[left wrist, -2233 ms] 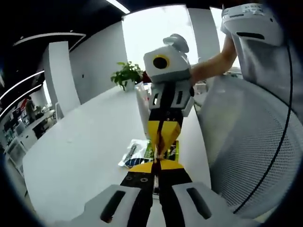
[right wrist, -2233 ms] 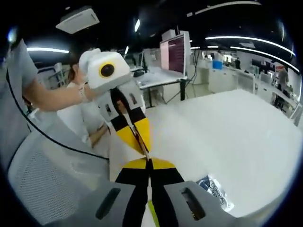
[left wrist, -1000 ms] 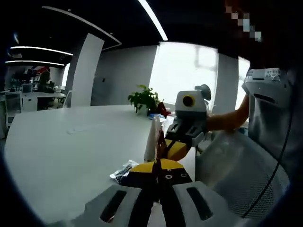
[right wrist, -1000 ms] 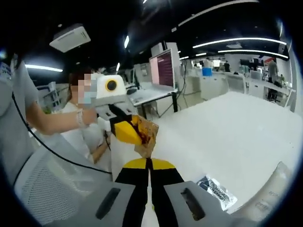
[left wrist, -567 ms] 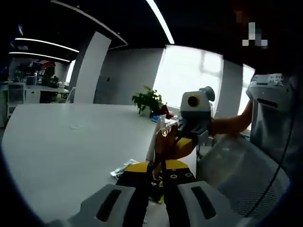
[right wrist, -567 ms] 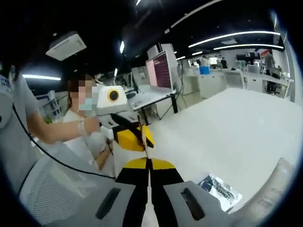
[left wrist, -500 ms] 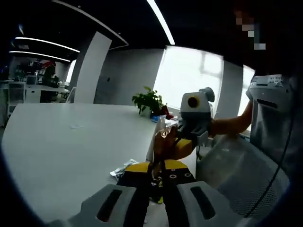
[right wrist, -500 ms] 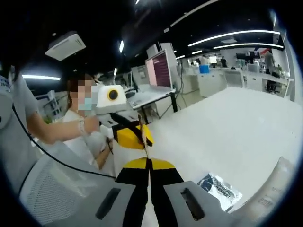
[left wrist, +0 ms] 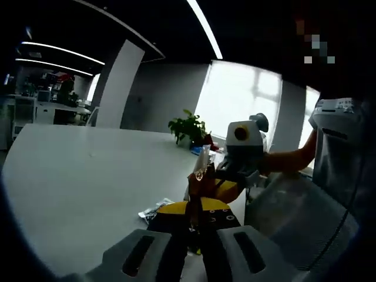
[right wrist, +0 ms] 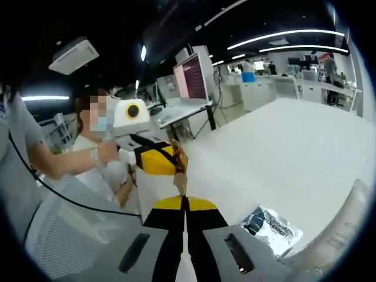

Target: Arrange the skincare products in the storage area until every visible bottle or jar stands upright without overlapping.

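A small brown-red sachet [left wrist: 198,176] stands up from the shut tips of my left gripper [left wrist: 196,207]. Behind it, my right gripper [left wrist: 228,189] comes in from the right, its yellow jaws closed against the same sachet. In the right gripper view the sachet [right wrist: 179,169] rises edge-on from my right gripper [right wrist: 184,201], and my left gripper [right wrist: 171,160] pinches its upper part from the left. A flat silver sachet [right wrist: 271,226] lies on the white table [right wrist: 276,147]; the left gripper view shows this silver sachet [left wrist: 154,211] beside my jaws.
A translucent plastic pouch [right wrist: 343,226] stands at the table's near right. A potted plant [left wrist: 188,127] sits at the table's far end. A white mesh chair back [left wrist: 294,217] is close on the right. A seated person [right wrist: 94,147] and a monitor [right wrist: 189,77] are behind the table.
Both views have shifted a little with the hands. The sachet held between the two grippers has tilted and sits slightly lower; both grippers stay closed on it.
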The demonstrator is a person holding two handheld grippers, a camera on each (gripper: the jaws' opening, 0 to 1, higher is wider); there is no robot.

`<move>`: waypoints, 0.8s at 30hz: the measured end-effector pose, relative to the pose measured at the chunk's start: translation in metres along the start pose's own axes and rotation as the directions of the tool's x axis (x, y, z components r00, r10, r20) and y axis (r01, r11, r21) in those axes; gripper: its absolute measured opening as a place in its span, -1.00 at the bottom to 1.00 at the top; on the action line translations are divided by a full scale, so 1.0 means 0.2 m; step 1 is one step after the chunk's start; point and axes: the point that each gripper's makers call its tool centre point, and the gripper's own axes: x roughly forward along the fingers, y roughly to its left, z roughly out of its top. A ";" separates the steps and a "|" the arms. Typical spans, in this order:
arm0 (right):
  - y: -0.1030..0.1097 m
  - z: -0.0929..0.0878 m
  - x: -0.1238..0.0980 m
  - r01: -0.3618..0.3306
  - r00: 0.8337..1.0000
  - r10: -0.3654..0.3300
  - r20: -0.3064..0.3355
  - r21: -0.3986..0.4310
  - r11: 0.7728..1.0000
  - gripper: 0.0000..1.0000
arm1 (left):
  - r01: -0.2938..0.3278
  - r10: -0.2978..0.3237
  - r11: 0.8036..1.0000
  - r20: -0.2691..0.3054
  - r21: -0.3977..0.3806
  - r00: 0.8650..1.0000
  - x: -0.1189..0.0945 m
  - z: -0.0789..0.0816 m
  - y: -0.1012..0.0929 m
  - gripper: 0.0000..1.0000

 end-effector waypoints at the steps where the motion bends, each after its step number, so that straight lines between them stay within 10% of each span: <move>1: 0.00 0.00 0.00 0.004 1.000 -0.004 -0.002 0.000 1.000 -0.98 | -0.004 0.004 1.000 0.004 -0.007 1.000 0.00 0.00 0.01 -0.97; 13: -0.07 -0.06 0.08 0.079 0.994 -0.081 -0.076 -0.032 0.996 -0.98 | -0.100 0.097 0.992 -0.053 -0.078 0.994 0.02 -0.08 0.11 -1.00; 24: -0.19 -0.15 0.22 0.149 0.975 -0.160 -0.151 -0.081 0.985 -0.98 | -0.267 0.243 0.957 -0.188 -0.115 0.952 0.03 -0.20 0.29 -1.00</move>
